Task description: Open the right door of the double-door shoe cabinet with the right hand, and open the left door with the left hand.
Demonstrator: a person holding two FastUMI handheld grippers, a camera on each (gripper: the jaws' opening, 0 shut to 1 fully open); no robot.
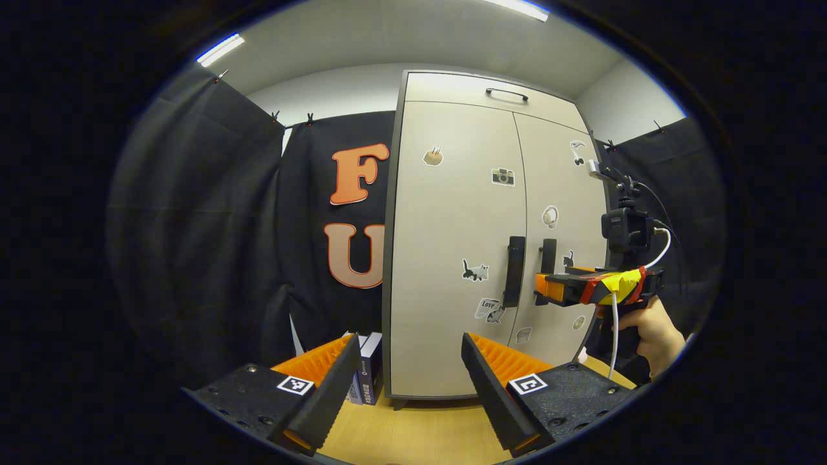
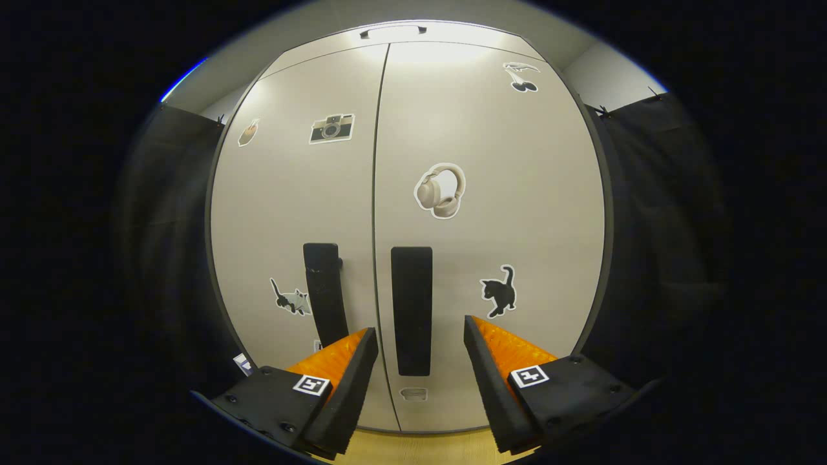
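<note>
Progress: I see both doors shut, nothing opened | right claw (image 2: 420, 355) spread wide, empty, right handle (image 2: 411, 310) ahead between fingers | left claw (image 1: 410, 365) wide, empty, well back from left handle (image 1: 514, 271)

A sticker (image 1: 488, 307) low on the shoe cabinet's left door (image 1: 452, 258) reads "Love" (in looping script). The boxes (image 1: 367, 378) standing beside the cabinet carry print on their spines, too small to make out.
</note>
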